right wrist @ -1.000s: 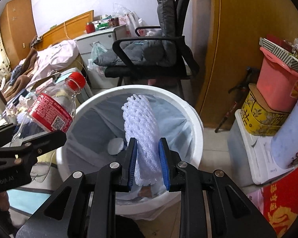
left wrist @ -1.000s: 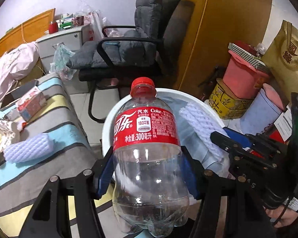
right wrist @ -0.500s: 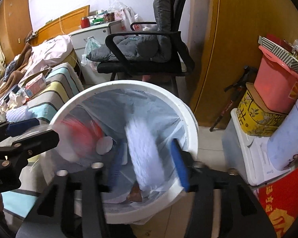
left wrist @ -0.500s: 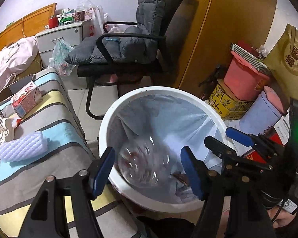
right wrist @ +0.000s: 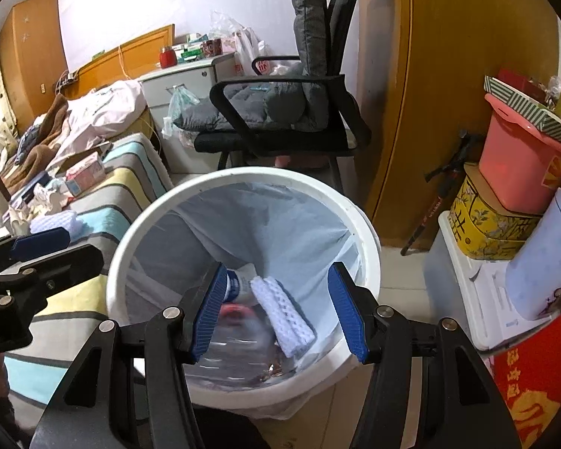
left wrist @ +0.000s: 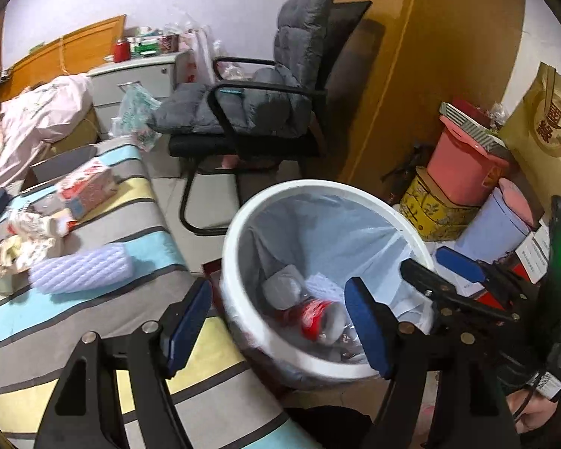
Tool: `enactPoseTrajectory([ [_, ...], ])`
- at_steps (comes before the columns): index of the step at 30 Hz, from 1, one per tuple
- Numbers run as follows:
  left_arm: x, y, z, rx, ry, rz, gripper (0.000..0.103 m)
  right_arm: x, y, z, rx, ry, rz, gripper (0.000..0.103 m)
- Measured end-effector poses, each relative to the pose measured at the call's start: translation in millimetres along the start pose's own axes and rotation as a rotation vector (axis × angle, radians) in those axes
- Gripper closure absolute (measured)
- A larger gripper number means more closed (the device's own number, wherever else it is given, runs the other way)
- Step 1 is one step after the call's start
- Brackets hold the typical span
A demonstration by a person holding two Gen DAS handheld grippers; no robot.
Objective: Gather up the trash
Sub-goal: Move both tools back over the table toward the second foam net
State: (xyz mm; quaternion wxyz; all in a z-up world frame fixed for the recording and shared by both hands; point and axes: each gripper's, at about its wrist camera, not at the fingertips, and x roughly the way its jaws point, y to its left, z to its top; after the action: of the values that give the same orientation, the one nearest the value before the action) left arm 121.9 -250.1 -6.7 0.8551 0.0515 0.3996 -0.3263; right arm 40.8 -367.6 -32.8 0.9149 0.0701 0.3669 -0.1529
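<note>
Dropped: clear btl [left wrist: 319,323], foam net [right wrist: 282,316].

A lived-in home bedroom is showing here. A bed [right wrist: 93,187] with a striped cover is lying left of the claw, clothes [right wrist: 101,112] piling on it beneath a wooden headboard [right wrist: 131,56]. A cushioned office chair [right wrist: 291,112] is standing ahead, beside a cluttered drawer cabinet [right wrist: 183,78]; stacked storage boxes [right wrist: 505,172] are crowding the right.
</note>
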Motion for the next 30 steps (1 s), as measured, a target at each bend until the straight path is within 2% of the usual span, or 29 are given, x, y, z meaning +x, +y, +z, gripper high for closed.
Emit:
enactPoseTrajectory([
  [14,-51,46,-17,-0.086,-0.077,0.081,0.028,-25,33,2,-0.026,-0.072,0.056,0.045],
  [30,-101,111,-46,-0.17,-0.138,0.217,0.027,-33,90,4,-0.119,-0.112,0.153,0.045],
])
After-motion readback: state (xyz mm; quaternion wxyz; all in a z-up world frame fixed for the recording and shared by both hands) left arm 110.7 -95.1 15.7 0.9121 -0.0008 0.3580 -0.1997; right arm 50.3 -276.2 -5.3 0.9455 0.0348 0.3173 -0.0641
